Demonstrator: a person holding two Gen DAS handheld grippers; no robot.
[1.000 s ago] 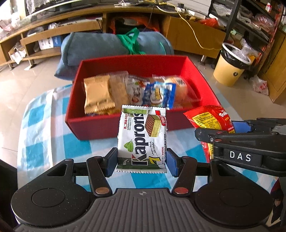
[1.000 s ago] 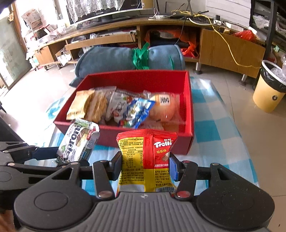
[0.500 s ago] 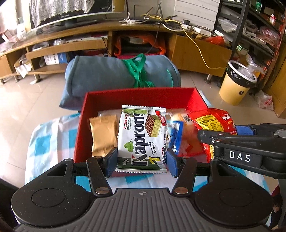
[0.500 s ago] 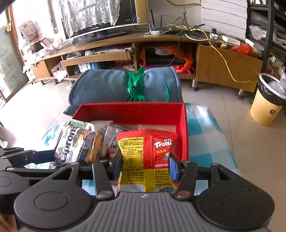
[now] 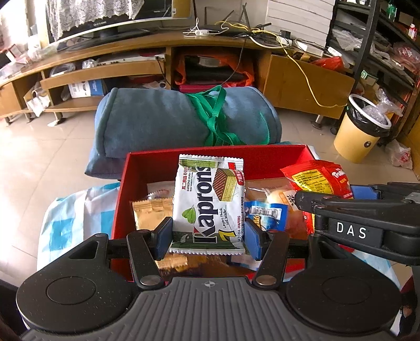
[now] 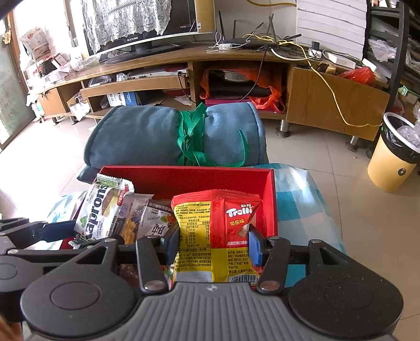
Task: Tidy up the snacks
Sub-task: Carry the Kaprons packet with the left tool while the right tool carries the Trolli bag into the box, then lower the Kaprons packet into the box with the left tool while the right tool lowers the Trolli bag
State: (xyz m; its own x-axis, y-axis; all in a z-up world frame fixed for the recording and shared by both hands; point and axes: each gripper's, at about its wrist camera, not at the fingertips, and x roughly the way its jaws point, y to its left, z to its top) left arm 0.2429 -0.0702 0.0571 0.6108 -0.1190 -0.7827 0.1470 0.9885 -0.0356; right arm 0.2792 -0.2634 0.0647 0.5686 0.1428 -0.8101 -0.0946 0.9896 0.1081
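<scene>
Two held snack packs, Kaprons wafer pack [image 5: 207, 202], Trolli bag [image 6: 218, 236], over red box [image 6: 273, 199]

home living room: tv [image 6: 147, 23] on long wooden media console [image 6: 236, 60], tiled floor [image 6: 328, 162], waste bin [image 6: 393, 154].

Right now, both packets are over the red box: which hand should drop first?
Probably the right. Its Trolli packet hangs over the box's barer right end, while the left's Kaprons packet hangs above snacks already piled there. Both look ready, so it is close.

White Kaprons wafer pack [image 5: 207, 204], red-yellow Trolli bag [image 6: 218, 233], upright over red box [image 6: 273, 199]
</scene>
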